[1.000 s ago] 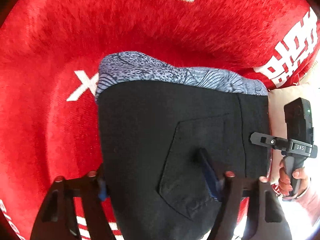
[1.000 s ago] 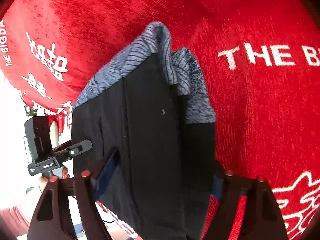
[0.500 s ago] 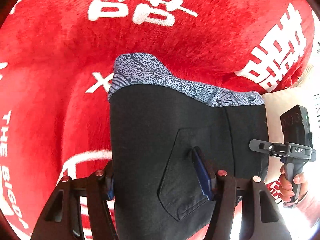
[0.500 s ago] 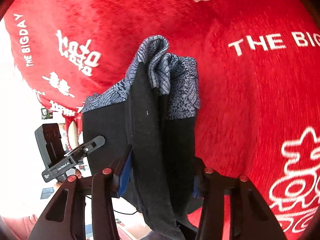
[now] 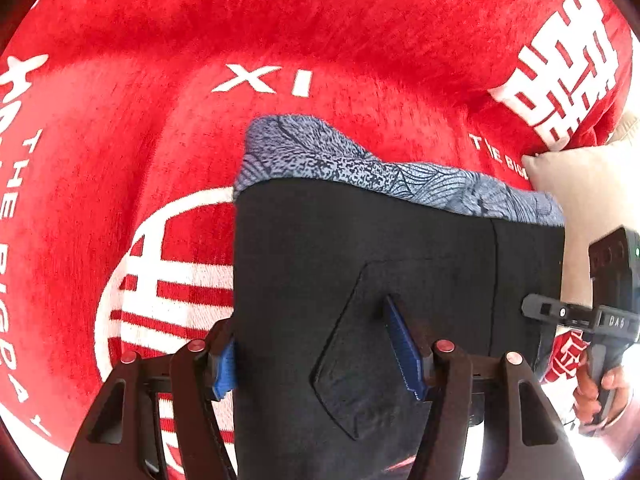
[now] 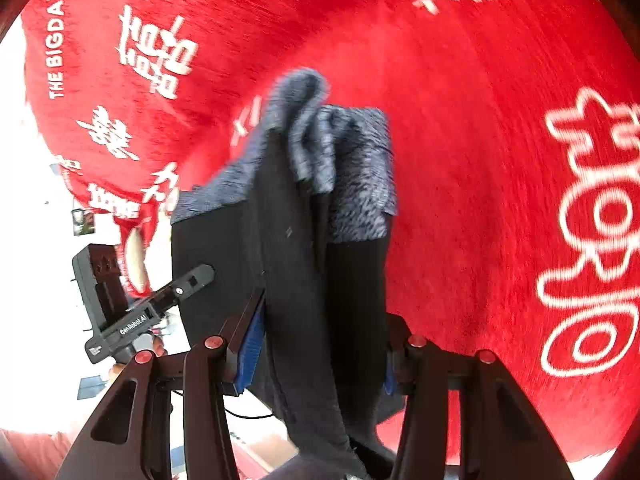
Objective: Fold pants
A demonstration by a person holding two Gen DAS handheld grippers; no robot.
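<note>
Black soft-fabric pants with a blue-grey patterned lining band (image 5: 384, 280) are hanging off both grippers, lifted over the red plush blanket with white lettering (image 5: 160, 100). The patterned band is at the far end, drooping toward the blanket.

Left hand-held gripper (image 5: 320, 356): jaws partway apart, blue pads clamped on the near edge, right pad sitting on the back pocket (image 5: 360, 352). Right hand-held gripper (image 6: 320, 344): also partway closed, pinching a bunched fold of several layers at the near right edge.

Handling, my read: light, limp cloth with no stiffness, so it sags and creases between grip points. Layers could slide against each other. Best hold is on seams or the waistband edge, both corners, kept taut. The right-side grip looks thicker and less tidy, so layers may slip out there. A beige cushion (image 5: 572, 184) sits at far right, near the cloth.
</note>
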